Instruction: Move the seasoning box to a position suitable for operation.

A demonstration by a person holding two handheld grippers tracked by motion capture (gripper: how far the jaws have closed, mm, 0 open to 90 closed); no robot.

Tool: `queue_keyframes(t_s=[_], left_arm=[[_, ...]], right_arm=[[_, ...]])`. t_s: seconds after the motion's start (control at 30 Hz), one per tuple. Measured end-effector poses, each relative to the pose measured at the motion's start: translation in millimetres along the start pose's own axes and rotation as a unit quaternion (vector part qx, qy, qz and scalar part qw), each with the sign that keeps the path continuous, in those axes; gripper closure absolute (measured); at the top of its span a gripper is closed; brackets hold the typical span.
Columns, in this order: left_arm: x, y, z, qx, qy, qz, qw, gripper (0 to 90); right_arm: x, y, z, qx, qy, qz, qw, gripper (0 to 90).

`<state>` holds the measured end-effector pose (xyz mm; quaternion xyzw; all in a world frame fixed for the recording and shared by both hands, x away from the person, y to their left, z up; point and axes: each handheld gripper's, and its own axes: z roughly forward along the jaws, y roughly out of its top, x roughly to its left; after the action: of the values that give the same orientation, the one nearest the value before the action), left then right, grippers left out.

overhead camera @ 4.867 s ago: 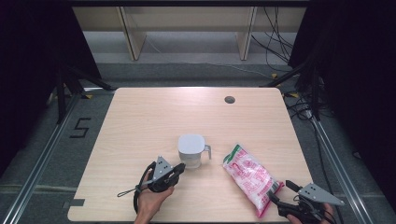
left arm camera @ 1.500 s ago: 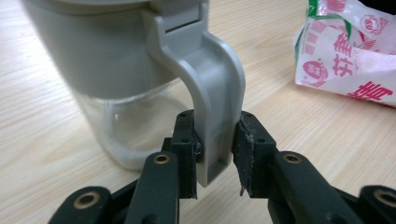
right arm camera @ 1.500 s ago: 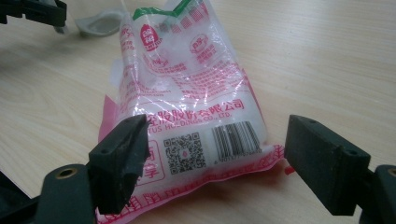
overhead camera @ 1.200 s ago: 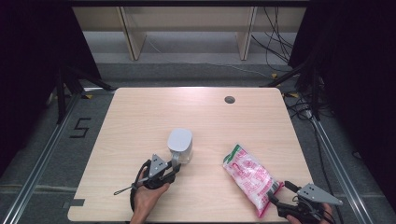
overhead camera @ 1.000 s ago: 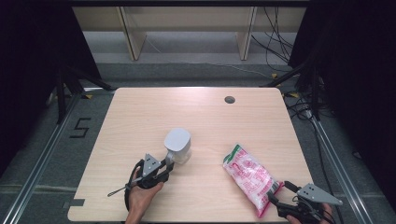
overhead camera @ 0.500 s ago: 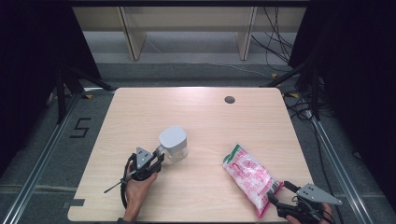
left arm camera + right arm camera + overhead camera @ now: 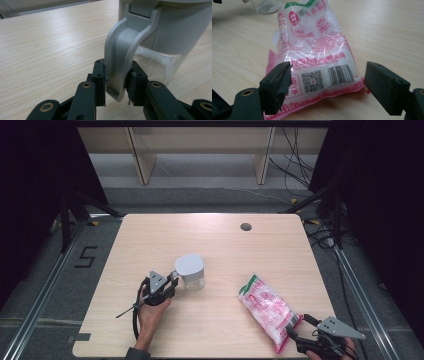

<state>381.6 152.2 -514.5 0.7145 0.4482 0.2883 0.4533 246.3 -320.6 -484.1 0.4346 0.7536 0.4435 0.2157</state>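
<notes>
While the high view sets the scene on the pale wooden table (image 7: 210,240), the left gripper (image 7: 169,285) sits at the near left, right up against a clear plastic jug with a grey lid and grey handle (image 7: 190,271), which stands upright just left of centre. From up there the grip itself is hidden under the grey plate. Switch to the left gripper view and it's plain: the jaws are clamped on the lower part of the grey handle (image 7: 120,65), pads pressed to both its sides, narrowed to the handle's width and having just closed a touch more. That view also shows the jug's clear body with something pale inside.

Over on the near right, the right gripper (image 7: 300,336) rests at the table's front edge, at the near end of a clear plastic bag with red and pink print and white contents (image 7: 267,312), lying flat and slanting away towards the centre. The right gripper view brings in what the overhead cannot: a barcode (image 7: 340,72) and QR code (image 7: 311,80) on the bag, and jaws standing wide open to either side of its sealed end, gripping nothing.
</notes>
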Motion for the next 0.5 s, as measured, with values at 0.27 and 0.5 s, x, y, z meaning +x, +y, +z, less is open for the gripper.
queue_keyframes(t_s=[0.27, 0.5], left_arm=[[-6.5, 1.4, 11.1, -0.018, -0.025, 0.012, 0.9994, 71.2], [-13.2, 6.3, 23.4, -0.020, -0.014, 0.005, 0.9997, 72.8]], right_arm=[[-0.3, -0.6, 1.2, 0.001, 0.000, 0.004, 1.0000, 22.9], [0.3, -0.2, 0.3, 0.000, 0.008, 0.007, 0.9999, 22.9]])
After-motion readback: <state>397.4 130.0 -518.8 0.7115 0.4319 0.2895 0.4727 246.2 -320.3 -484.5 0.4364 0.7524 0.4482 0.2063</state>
